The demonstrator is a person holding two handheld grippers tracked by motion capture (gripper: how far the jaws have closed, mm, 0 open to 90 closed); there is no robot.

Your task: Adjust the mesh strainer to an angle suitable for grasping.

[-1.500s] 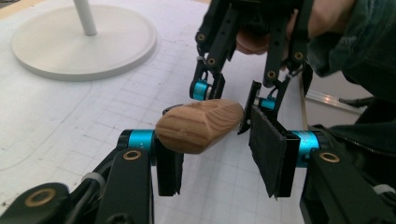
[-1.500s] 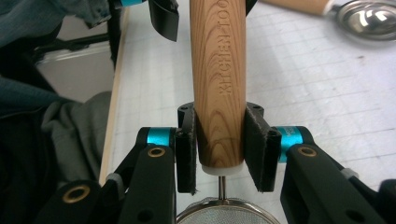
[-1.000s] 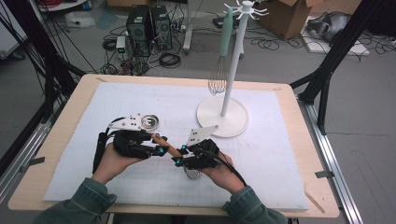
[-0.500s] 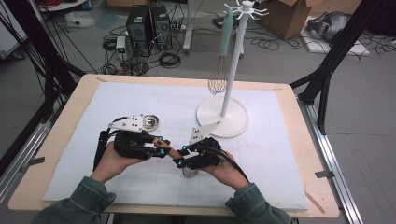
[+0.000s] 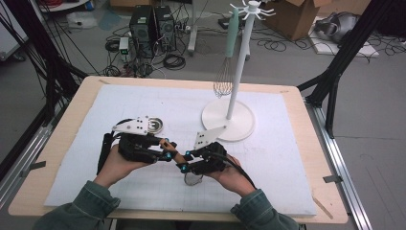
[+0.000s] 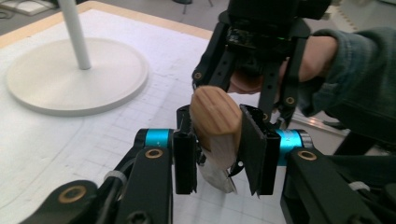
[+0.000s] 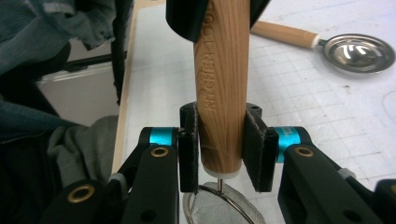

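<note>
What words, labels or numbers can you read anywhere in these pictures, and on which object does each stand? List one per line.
"KITCHEN TOOL": engraved along the wooden handle of the mesh strainer, held between both hand-held grippers; its last letters run under the far jaws, so any further text is hidden.
Computer towers on the floor: any labels are too small to read.
Cardboard box: no print is legible.

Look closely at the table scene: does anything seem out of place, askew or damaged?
Nothing stands out. Both tools grip the strainer's wooden handle between them; a ladle lies flat on the mat, and a whisk hangs from the upright stand.
</note>
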